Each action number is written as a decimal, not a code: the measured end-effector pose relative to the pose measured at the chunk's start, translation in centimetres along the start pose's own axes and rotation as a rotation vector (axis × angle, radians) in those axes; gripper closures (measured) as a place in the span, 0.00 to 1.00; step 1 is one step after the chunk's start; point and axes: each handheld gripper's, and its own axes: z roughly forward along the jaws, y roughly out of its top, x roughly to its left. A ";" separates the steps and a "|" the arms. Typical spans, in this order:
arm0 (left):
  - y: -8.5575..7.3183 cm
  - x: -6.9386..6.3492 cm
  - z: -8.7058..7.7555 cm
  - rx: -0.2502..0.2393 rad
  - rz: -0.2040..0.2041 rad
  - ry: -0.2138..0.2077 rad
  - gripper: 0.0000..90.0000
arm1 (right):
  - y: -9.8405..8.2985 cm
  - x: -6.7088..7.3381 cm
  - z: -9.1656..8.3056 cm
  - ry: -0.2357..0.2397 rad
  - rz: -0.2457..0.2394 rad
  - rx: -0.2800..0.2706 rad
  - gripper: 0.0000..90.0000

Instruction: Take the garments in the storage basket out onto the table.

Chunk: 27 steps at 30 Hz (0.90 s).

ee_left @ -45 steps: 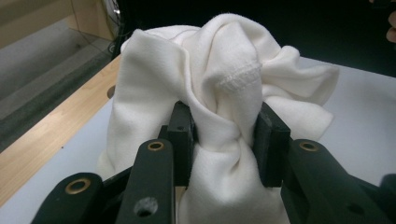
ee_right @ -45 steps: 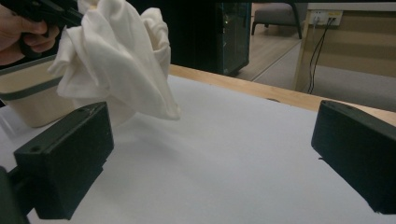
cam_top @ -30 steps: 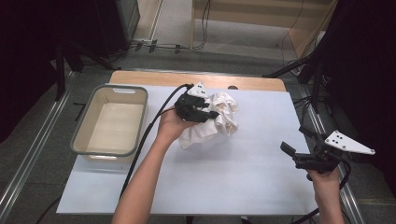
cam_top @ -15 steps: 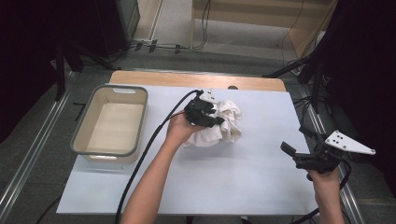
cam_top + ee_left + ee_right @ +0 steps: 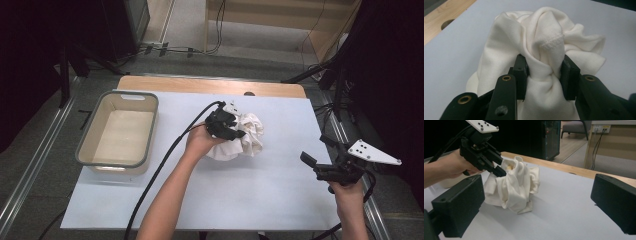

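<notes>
High view: A crumpled white cloth (image 5: 245,136) is seen lying on the pale sheet that covers the bench (image 5: 210,200), a little right of the bench's middle and toward its far half. The left gripper (image 5: 235,134) is set against the cloth's left side, with the left hand (image 5: 200,142) behind it and a black cable trailing back along the forearm. A grey tub (image 5: 119,129) is noted well to the left of the cloth, apart from it. The right gripper (image 5: 312,162) is held at the bench's right edge, well away from the cloth, with a grey three-cornered plate on top of it.

Left gripper view: The fingers (image 5: 520,71) are recorded as clenched on a gathered fold of the cloth (image 5: 541,50); fabric is bunched tight between both pads and bulges above and below them. A hemmed edge with stitching is visible just above the grip. The cloth's lower folds appear to rest on the bench sheet.

Right gripper view: The fingers (image 5: 461,205) are recorded as released, standing wide apart with nothing between them. Beyond them, the cloth (image 5: 516,187) is seen heaped on the bench, pinched near its top by the left gripper (image 5: 499,171).
</notes>
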 end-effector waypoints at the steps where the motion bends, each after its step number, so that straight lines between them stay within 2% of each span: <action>1: 0.0 0.0 0.1 0.002 -0.001 -0.003 0.71 | 0.0 0.0 0.0 0.000 0.000 0.000 0.00; 9: 0.0 0.0 0.7 0.023 -0.003 -0.002 0.66 | 0.0 -0.1 -0.1 0.004 0.001 -0.004 0.00; 13: 0.0 0.0 0.8 0.033 -0.012 -0.019 0.61 | 0.0 -0.1 0.0 0.005 0.000 -0.001 0.00; 15: -0.1 0.1 0.9 0.032 -0.020 -0.046 0.57 | 0.0 -0.1 0.0 0.005 0.000 -0.001 0.00; 18: -0.1 0.1 1.0 0.042 -0.024 -0.051 0.52 | 0.0 -0.1 0.0 0.005 0.001 -0.001 0.00; 22: -0.2 0.2 1.0 0.038 -0.041 -0.064 0.39 | 0.0 -0.1 0.0 0.005 0.002 -0.002 0.00; 25: -0.1 0.2 0.9 0.016 -0.065 -0.064 0.13 | 0.0 -0.1 0.0 0.006 0.004 0.001 0.00; 27: -0.1 0.2 0.8 0.007 -0.081 -0.062 0.00 | 0.0 -0.1 0.1 0.007 0.004 0.004 0.00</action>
